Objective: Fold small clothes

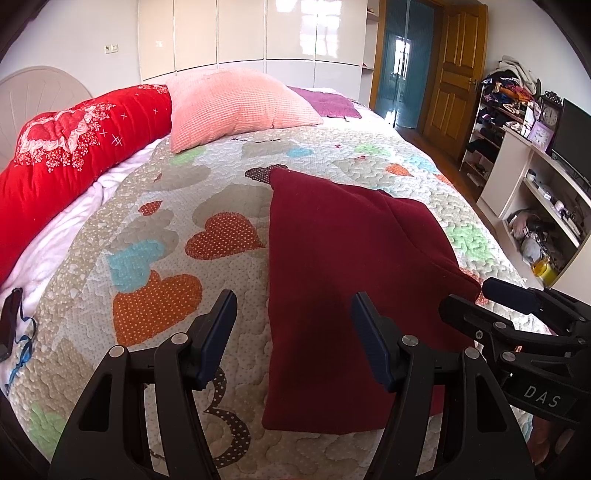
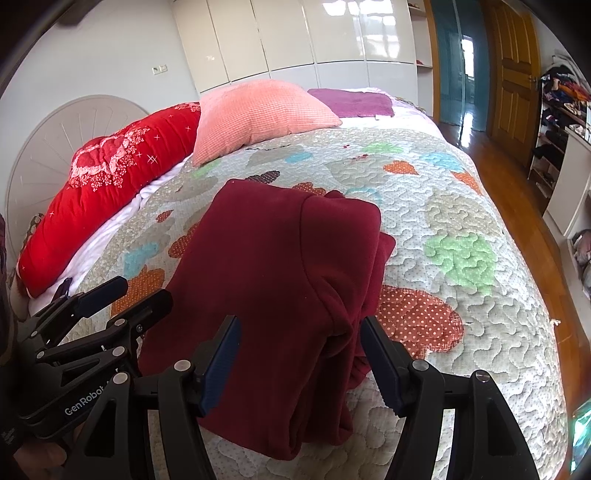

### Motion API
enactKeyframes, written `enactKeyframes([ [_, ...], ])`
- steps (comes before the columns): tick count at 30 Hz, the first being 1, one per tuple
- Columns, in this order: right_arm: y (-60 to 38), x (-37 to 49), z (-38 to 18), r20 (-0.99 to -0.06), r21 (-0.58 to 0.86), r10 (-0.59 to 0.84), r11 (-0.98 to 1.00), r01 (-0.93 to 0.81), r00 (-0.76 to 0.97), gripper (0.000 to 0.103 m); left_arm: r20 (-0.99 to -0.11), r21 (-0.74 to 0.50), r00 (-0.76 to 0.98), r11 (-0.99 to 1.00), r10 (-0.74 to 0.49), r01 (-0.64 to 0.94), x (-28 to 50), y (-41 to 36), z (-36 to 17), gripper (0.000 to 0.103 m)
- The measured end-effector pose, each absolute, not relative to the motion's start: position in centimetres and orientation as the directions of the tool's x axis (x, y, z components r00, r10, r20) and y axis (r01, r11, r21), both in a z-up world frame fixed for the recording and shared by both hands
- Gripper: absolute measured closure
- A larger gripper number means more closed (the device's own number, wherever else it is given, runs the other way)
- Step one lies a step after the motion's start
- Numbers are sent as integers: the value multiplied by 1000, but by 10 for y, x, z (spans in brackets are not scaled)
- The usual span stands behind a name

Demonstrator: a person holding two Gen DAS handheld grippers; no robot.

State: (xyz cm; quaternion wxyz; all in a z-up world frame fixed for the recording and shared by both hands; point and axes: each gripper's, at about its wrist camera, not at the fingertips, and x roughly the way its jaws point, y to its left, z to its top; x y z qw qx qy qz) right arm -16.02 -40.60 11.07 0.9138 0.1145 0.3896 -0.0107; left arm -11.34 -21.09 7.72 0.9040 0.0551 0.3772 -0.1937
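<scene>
A dark red garment, folded into a long strip with a thicker bunched edge along its right side, lies on a quilted bedspread patterned with dotted hearts. It runs from the near edge of the bed toward the middle.

The left gripper hovers over the garment's near left edge, with bare quilt under its left finger and red cloth under its right one. Its fingers stand apart with nothing between them. The right gripper hangs above the garment's near right part, by the bunched fold. Its fingers are also spread and grip nothing. Each gripper shows at the side of the other's view, close beside it.

Farther up the bed a pink pillow leans against a red quilted cover, with a purple cloth beyond. A white wardrobe lines the far wall, beside a wooden door.
</scene>
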Motion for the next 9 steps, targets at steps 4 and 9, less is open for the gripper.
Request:
enactKeyframes([
  [4, -405, -160, 110, -715, 202, 71, 974, 107, 696, 38, -692, -44, 649, 916, -317, 399, -115, -212, 80, 38],
  [9, -407, -160, 110, -714, 202, 71, 973, 109, 697, 38, -680, -20, 661, 910, -316, 414, -116, -213, 81, 38],
])
